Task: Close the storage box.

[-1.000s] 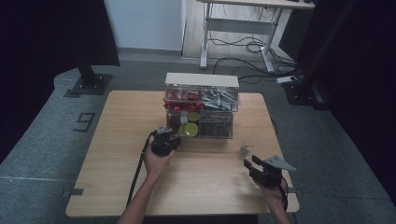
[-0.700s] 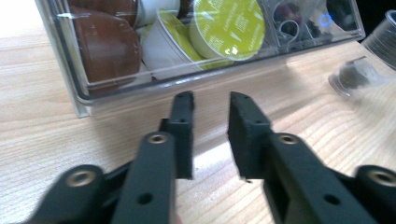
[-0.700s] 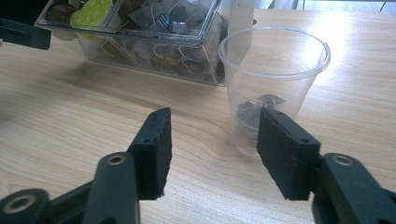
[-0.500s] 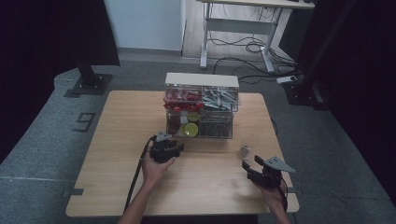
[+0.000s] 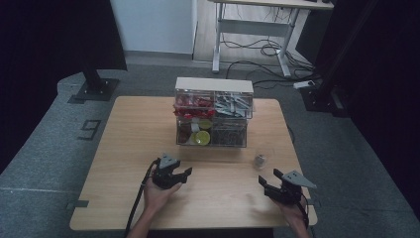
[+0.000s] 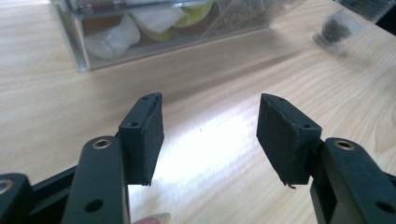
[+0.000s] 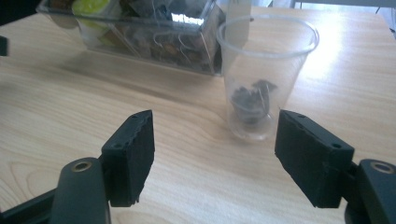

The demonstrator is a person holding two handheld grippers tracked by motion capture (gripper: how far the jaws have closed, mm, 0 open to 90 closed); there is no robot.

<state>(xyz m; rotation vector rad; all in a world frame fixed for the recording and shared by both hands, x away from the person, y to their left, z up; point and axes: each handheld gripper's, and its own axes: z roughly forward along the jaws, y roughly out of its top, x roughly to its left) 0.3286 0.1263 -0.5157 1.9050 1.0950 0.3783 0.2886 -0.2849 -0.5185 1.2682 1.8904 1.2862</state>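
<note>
Ahead, clear organizer (image 5: 213,119); plastic cup (image 7: 264,74) near right gripper (image 7: 215,158); both grippers wide.

The table (image 5: 129,144) is pale wood with fine brown grain, and at the centre of the high view a clear organiser box (image 5: 213,119) with a cream-white lid holds red items at upper left, grey-silver ones at upper right, yellow-green and white ones at lower left and dark ones at lower right. A clear plastic cup (image 7: 266,74) in the upper right of the right gripper view holds something dark grey. Both the left gripper (image 6: 210,128) and the right gripper (image 7: 215,154) are matt black with brass-coloured rivets; the floor (image 5: 44,124) is grey carpet.
</note>
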